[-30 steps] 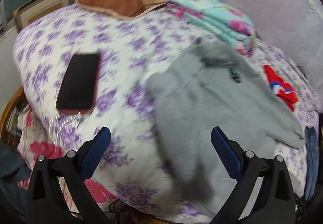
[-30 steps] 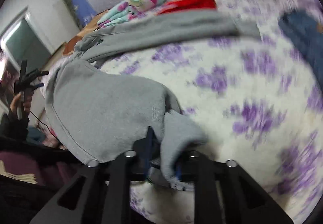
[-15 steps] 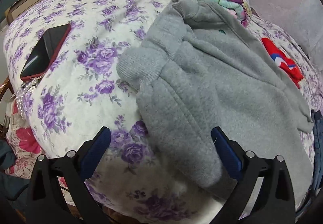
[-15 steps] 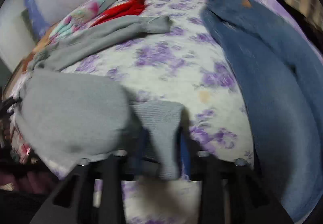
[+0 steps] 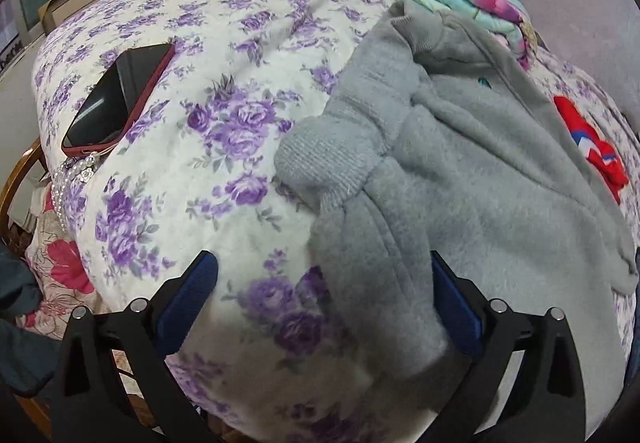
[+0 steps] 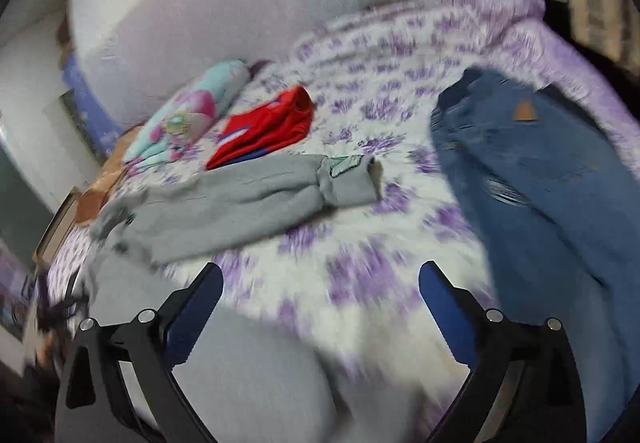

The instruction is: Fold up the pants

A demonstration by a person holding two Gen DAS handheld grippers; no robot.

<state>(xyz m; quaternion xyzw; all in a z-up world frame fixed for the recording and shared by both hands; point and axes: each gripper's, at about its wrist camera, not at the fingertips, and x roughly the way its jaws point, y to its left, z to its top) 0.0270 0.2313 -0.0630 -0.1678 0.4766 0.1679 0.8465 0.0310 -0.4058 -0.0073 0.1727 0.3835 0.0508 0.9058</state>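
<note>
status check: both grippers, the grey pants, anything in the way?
Left gripper open, empty. Right gripper open, empty. Grey pants bunched on the bed, nothing gripping them. Phone lies apart from them; jeans alongside.

Left gripper (image 5: 320,295) and right gripper (image 6: 320,295): matte black angular arms with triangular cut-outs, silver round-head screws at the joints, and blue textured pads (image 5: 188,303) lining the fingers.
</note>
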